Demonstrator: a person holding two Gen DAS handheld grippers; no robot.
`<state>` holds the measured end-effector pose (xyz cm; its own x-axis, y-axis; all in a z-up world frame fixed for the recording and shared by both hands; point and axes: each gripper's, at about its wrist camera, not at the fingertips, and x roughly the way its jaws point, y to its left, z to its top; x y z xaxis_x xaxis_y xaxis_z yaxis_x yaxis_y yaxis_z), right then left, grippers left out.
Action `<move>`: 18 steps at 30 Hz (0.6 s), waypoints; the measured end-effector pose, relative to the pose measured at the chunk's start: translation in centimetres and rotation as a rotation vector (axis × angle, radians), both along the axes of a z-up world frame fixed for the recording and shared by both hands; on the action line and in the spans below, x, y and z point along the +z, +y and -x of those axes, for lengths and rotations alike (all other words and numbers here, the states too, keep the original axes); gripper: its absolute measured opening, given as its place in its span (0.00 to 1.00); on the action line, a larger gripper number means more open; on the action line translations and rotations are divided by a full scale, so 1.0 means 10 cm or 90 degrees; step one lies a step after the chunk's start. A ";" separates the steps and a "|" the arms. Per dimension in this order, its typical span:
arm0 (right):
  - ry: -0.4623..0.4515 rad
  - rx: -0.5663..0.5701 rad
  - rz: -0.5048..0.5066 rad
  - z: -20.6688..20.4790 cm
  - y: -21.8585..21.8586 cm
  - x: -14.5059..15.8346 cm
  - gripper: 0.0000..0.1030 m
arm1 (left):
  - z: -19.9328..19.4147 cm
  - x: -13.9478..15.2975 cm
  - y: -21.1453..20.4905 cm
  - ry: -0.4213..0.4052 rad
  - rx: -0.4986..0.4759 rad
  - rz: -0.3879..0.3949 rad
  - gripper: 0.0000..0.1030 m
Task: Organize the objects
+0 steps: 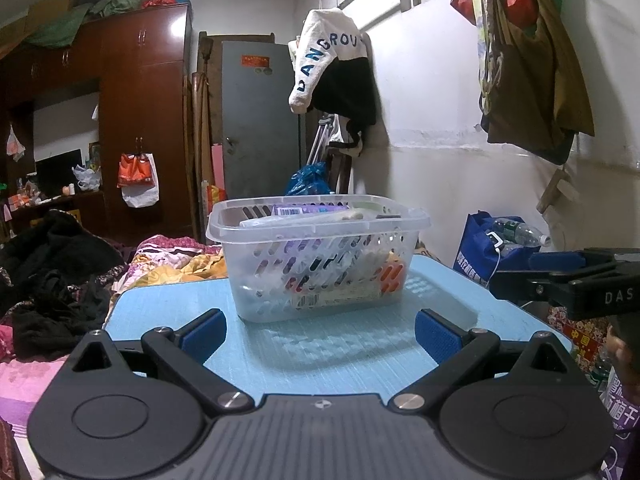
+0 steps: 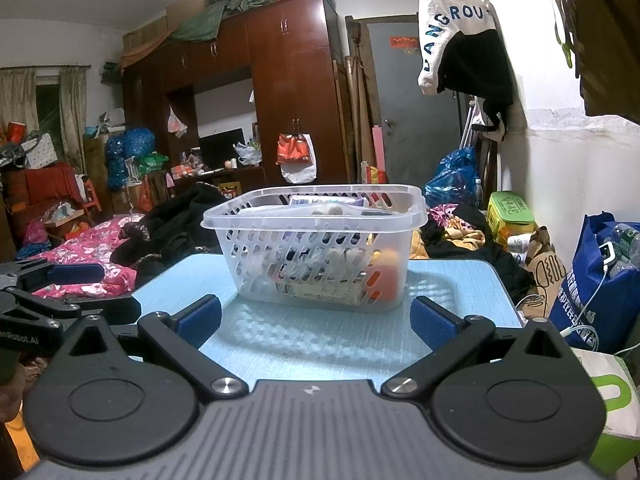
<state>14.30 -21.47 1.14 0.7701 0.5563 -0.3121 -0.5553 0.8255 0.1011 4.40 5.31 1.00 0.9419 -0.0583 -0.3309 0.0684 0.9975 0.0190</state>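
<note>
A clear slotted plastic basket (image 1: 256, 228) (image 2: 320, 256) stands on a light blue table (image 1: 320, 352) (image 2: 312, 340), filled with several small items: a purple box, white tubes, an orange bottle. My left gripper (image 1: 320, 334) is open just in front of the basket, nothing between its blue pads. My right gripper (image 2: 316, 322) is also open, a little short of the basket. Each gripper shows at the edge of the other's view: the right one (image 1: 568, 280) at the table's right, the left one (image 2: 40, 284) at its left.
A bed with pink floral bedding (image 2: 80, 252) and black clothes (image 1: 52, 280) lies left and behind the table. A blue bag (image 2: 600, 280) with bottles stands on the right by the white wall. Wardrobes (image 2: 280, 80) and a grey door (image 1: 256, 120) are far behind.
</note>
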 end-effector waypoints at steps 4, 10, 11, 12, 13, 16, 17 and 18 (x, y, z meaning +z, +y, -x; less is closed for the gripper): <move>0.000 0.000 0.000 0.00 0.00 0.00 1.00 | 0.00 0.00 0.01 -0.002 0.002 0.003 0.98; 0.001 0.000 0.000 0.00 0.00 0.00 1.00 | -0.01 0.00 0.02 -0.003 0.002 0.007 0.98; 0.001 0.000 0.001 0.00 0.00 -0.01 1.00 | -0.01 -0.01 0.02 -0.003 0.001 0.007 0.98; 0.001 0.001 0.003 0.01 0.01 -0.01 1.00 | 0.00 -0.01 0.02 -0.003 0.001 0.006 0.98; 0.001 0.001 0.004 0.01 0.01 -0.02 1.00 | 0.00 -0.01 0.02 -0.003 0.001 0.005 0.98; 0.002 0.001 0.006 0.01 0.01 -0.03 1.00 | -0.01 -0.01 0.00 -0.002 0.000 0.003 0.98; 0.002 0.001 0.006 0.01 0.01 -0.03 1.00 | -0.01 -0.01 0.00 -0.001 0.000 0.003 0.98; 0.002 0.000 0.006 0.01 0.01 -0.03 1.00 | -0.01 -0.01 0.00 -0.001 -0.001 0.004 0.98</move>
